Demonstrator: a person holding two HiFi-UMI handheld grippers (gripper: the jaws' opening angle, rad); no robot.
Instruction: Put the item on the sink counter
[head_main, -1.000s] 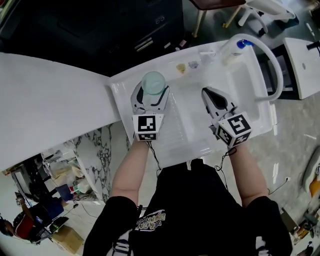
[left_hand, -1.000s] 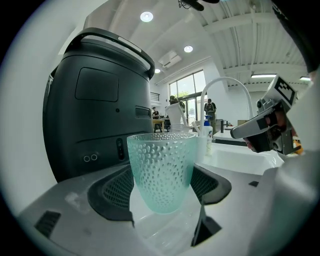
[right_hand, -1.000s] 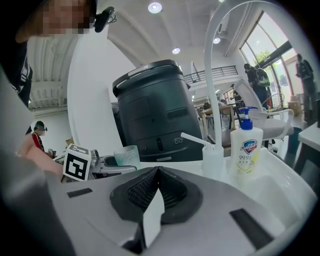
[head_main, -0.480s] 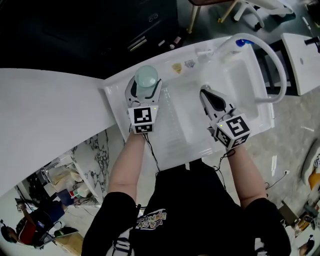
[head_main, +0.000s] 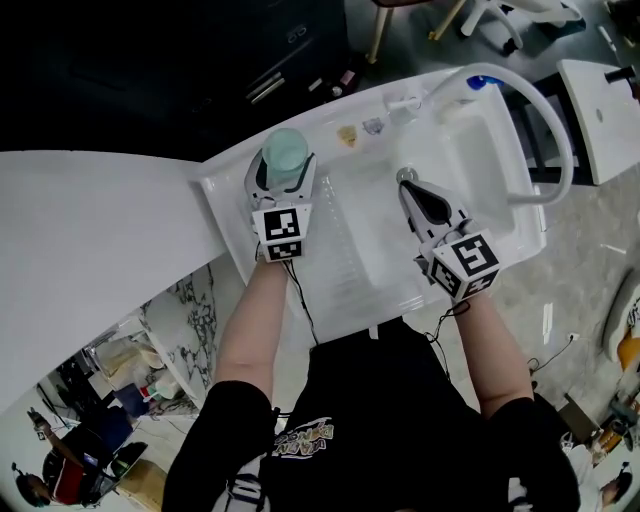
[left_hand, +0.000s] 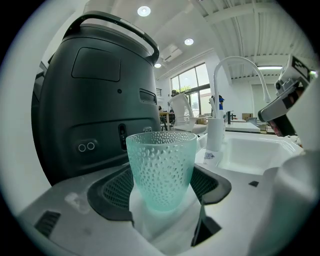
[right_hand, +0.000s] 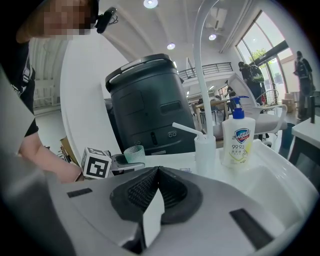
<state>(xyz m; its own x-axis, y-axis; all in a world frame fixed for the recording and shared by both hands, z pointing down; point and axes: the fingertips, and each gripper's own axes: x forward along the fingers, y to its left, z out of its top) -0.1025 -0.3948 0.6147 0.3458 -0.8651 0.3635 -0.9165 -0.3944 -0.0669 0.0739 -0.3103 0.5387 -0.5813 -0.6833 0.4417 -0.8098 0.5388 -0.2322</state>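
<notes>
A teal dimpled glass cup (head_main: 285, 155) (left_hand: 161, 170) stands upright between the jaws of my left gripper (head_main: 282, 172) (left_hand: 161, 189), which is shut on it. It is at the left end of the white sink counter (head_main: 222, 192), beside the basin. I cannot tell whether its base touches the counter. The right gripper view shows the cup (right_hand: 134, 153) small, next to the left gripper's marker cube (right_hand: 96, 162). My right gripper (head_main: 408, 188) (right_hand: 157, 172) is over the ribbed drainboard at the basin's left. Its jaws are pressed together with nothing between them.
A sink basin (head_main: 480, 150) lies at the right under a tall curved faucet (head_main: 545, 120). A soap bottle (right_hand: 238, 137) and a clear pump dispenser (right_hand: 204, 150) stand on the back rim. A large dark appliance (left_hand: 95, 95) rises just behind the counter.
My left gripper has carried the cup a little to the left and farther back along the counter. The right gripper has stayed almost still and shut.
</notes>
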